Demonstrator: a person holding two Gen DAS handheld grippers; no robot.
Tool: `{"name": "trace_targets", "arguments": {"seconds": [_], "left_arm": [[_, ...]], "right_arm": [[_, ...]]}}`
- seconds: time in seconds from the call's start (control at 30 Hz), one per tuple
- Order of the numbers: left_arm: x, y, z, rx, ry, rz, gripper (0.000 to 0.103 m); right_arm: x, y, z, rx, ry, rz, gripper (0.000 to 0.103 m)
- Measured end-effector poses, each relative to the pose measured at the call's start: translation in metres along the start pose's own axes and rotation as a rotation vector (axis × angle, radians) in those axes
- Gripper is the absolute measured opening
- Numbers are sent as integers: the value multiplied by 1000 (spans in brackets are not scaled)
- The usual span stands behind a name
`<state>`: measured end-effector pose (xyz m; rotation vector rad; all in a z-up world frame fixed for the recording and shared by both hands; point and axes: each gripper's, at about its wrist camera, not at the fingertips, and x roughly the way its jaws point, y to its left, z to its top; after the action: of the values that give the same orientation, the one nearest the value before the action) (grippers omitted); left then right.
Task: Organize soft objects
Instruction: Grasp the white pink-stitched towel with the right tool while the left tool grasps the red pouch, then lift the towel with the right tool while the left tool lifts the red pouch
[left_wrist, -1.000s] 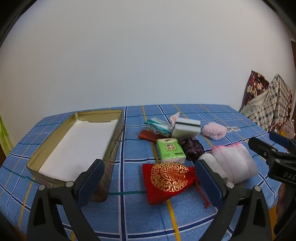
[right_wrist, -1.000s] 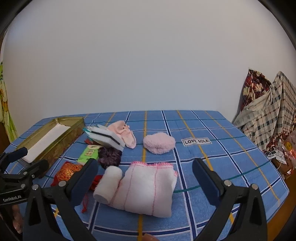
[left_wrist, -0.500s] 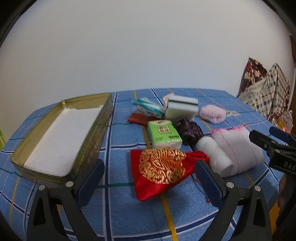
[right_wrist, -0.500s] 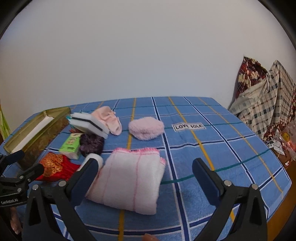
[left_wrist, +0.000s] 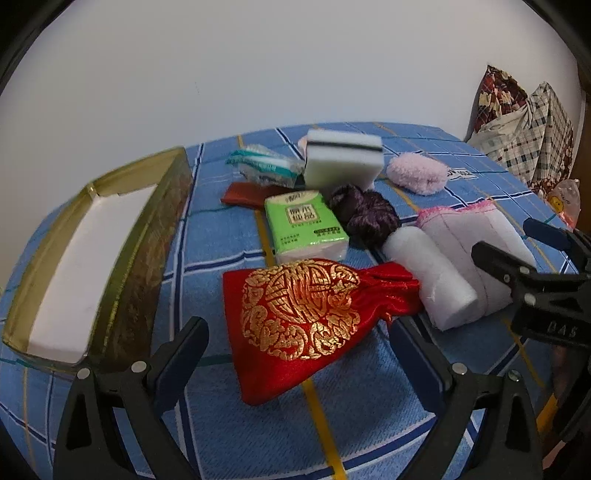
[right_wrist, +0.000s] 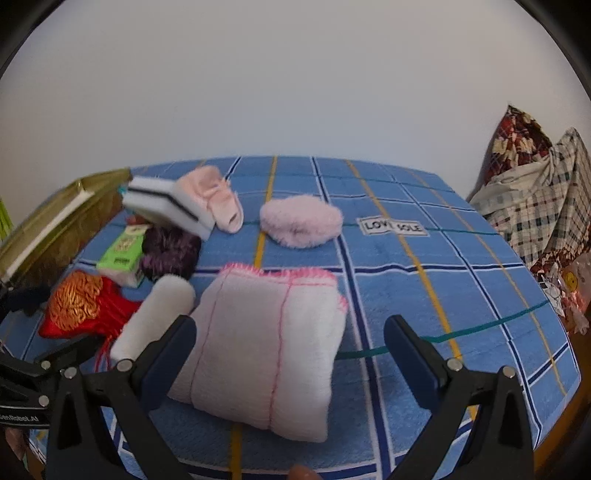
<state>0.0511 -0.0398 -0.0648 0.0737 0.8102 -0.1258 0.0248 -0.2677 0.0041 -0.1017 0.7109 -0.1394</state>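
My left gripper (left_wrist: 299, 343) is open, its fingers on either side of a red pouch with gold embroidery (left_wrist: 303, 321) lying on the blue checked cloth. Behind the pouch lie a green tissue pack (left_wrist: 304, 225), a dark purple scrunchie (left_wrist: 364, 214), a white roll (left_wrist: 428, 273) and a white sponge block (left_wrist: 341, 162). My right gripper (right_wrist: 290, 339) is open above the near part of a folded white towel with pink stitching (right_wrist: 266, 343). A fluffy pink pad (right_wrist: 301, 219) and a pink sock (right_wrist: 218, 199) lie farther back. The gold tin box (left_wrist: 92, 258) stands at the left.
A teal wrapped packet (left_wrist: 262, 166) and a dark red flat item (left_wrist: 247, 194) lie behind the tissue pack. Patterned bags (right_wrist: 535, 192) stand beyond the table's right edge. Bare cloth with a "LOVE SOLE" label (right_wrist: 393, 226) stretches to the right of the towel.
Both grippers have moved forward and lower toward the table. The red pouch now sits between the left fingers, and the towel has come up close under the right fingers. Both stay open.
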Motion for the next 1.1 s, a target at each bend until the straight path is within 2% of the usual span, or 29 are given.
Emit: {"name": "trace_targets", "arguments": {"seconds": [0.2, 0.23, 0.3, 0.37, 0.43, 0.5, 0.53, 0.6, 0.67, 0.8, 0.87, 1.1], "left_arm": [[16, 6, 4, -37, 88, -38, 100], [17, 6, 6, -43, 88, -34, 100], [17, 8, 5, -55, 91, -39, 100], [15, 8, 5, -56, 87, -47, 100], [13, 8, 4, -63, 72, -51, 98], [11, 9, 2, -62, 59, -47, 80], [11, 8, 2, -58, 55, -44, 78], [10, 7, 2, -38, 44, -52, 66], [9, 8, 2, -40, 30, -56, 58], [3, 11, 0, -48, -9, -91, 36], [0, 9, 0, -47, -22, -97, 33], [-12, 17, -1, -84, -102, -118, 32]], "right_arm": [[16, 10, 0, -56, 91, 21, 100], [17, 9, 0, -57, 101, 27, 98], [19, 7, -1, -51, 113, 50, 86], [21, 6, -2, -45, 120, 65, 82], [21, 8, -2, -56, 115, 75, 73], [20, 9, -2, -65, 104, 85, 60], [20, 9, -3, -66, 101, 95, 57], [20, 9, -2, -63, 94, 106, 45], [17, 9, -1, -65, 80, 110, 37], [8, 11, -2, -72, 20, 107, 26], [4, 10, -1, -69, -5, 102, 24], [-6, 7, -1, -54, -78, 98, 23]]}}
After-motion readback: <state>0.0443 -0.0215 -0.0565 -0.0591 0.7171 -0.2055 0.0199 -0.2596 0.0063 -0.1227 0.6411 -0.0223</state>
